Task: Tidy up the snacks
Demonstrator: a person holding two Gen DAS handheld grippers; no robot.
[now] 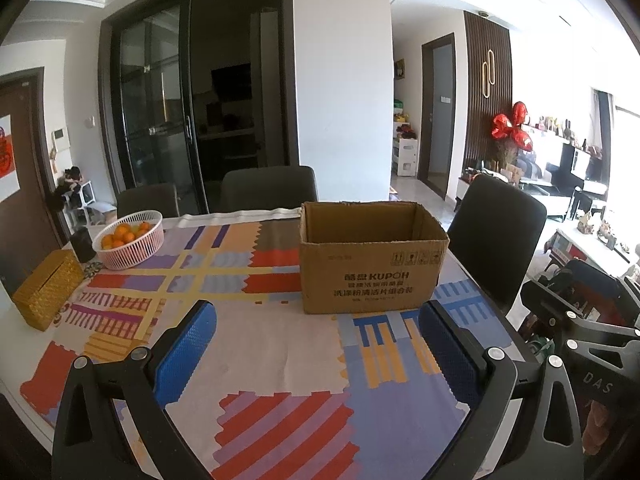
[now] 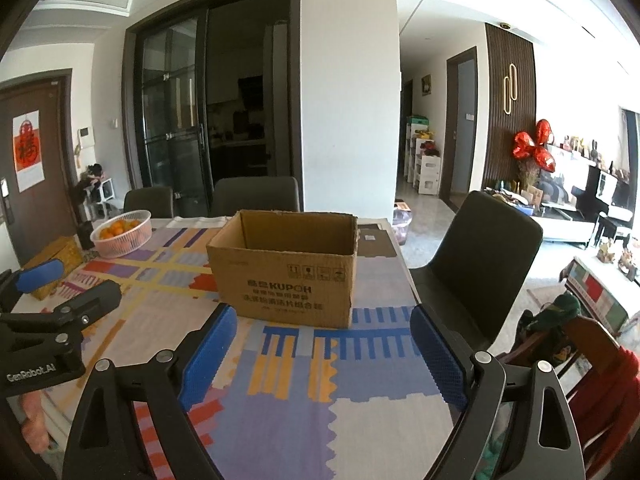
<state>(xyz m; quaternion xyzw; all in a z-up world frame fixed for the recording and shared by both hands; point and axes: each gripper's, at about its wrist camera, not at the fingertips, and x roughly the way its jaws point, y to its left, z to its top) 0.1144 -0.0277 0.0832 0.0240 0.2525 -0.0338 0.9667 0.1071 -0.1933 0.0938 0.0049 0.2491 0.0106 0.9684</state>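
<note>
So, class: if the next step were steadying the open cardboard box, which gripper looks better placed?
Probably the right gripper: open and empty, with the cardboard box centred ahead. For the left gripper, it sits off to the right.

Brown cardboard box (image 1: 372, 258), top open, upright on patterned tablecloth (image 1: 256, 344).

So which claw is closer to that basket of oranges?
The left claw. The basket sits at the table's far left, ahead and left of it; the right claw is further right, with the left claw between it and the basket.
</note>
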